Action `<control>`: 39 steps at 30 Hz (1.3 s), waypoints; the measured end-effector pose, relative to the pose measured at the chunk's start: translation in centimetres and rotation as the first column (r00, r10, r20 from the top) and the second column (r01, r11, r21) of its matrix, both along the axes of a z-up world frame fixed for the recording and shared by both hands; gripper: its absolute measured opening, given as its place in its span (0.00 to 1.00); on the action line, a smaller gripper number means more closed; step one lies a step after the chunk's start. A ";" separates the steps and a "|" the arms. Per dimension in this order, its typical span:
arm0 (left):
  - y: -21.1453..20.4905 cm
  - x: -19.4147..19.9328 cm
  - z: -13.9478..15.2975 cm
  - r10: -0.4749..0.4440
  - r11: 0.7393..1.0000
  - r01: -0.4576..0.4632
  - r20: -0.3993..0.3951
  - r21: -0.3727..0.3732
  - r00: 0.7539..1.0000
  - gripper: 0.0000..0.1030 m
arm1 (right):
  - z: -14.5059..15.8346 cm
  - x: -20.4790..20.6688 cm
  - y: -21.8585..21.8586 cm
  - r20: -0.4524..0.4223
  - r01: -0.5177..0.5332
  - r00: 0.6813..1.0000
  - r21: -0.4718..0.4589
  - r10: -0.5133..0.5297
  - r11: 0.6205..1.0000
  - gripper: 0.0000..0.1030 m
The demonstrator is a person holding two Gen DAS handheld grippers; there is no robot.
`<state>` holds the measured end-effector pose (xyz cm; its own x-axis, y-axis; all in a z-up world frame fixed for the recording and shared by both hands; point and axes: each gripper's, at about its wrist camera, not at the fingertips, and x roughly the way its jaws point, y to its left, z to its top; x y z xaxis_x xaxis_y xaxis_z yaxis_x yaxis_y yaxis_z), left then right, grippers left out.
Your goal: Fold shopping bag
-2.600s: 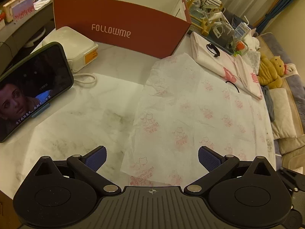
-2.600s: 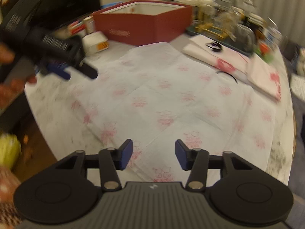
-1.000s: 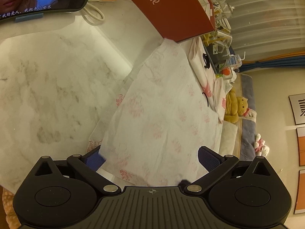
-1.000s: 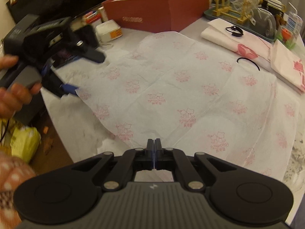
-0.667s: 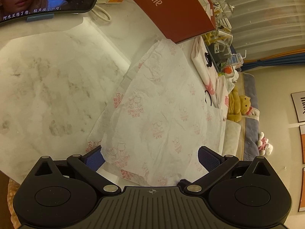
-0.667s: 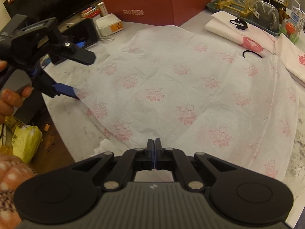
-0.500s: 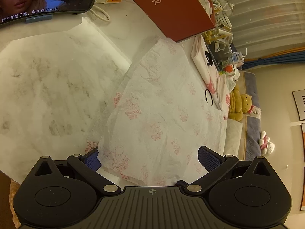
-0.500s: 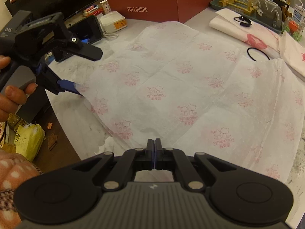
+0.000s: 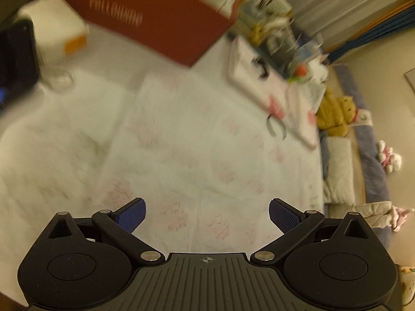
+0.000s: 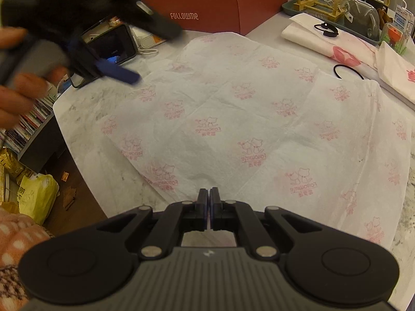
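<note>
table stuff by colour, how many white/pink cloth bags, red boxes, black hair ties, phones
white and pink bags: 3, the spread bag, a folded one, another at the right edge
red boxes: 1
black hair ties: 2, on the folded bag, on the table
phones: 1
total: 7

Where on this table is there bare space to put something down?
Bare marble shows between the phone and the white bag's left edge. A smaller strip lies between the bag and the red box. The far right is crowded with folded bags, a hair tie and a tray of glassware.
</note>
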<state>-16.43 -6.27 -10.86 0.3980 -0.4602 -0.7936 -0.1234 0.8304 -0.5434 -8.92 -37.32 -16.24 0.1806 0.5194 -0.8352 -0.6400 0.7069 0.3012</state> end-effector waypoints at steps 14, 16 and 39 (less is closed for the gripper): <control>-2.6 -1.0 0.4 -0.090 0.987 0.088 0.006 0.136 0.996 0.99 | -0.4 5.0 -1.9 0.188 0.232 0.958 -0.055 -0.218 0.971 0.28; -2.5 -0.9 0.3 -0.083 0.986 0.080 0.009 0.146 0.997 0.99 | -1.2 4.8 -3.1 0.192 0.236 0.958 -0.097 -0.215 0.967 0.28; -2.5 -0.9 0.0 -0.080 0.988 0.078 0.009 0.132 0.997 1.00 | -1.2 -2.3 -11.9 0.153 0.259 0.959 -0.140 -0.237 0.956 0.44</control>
<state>-17.36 -8.73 -10.91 0.3766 -0.3826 -0.8437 -0.0477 0.9015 -0.4301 -11.23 -49.18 -17.40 0.4019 0.3083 -0.8622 -0.4650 0.8799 0.0979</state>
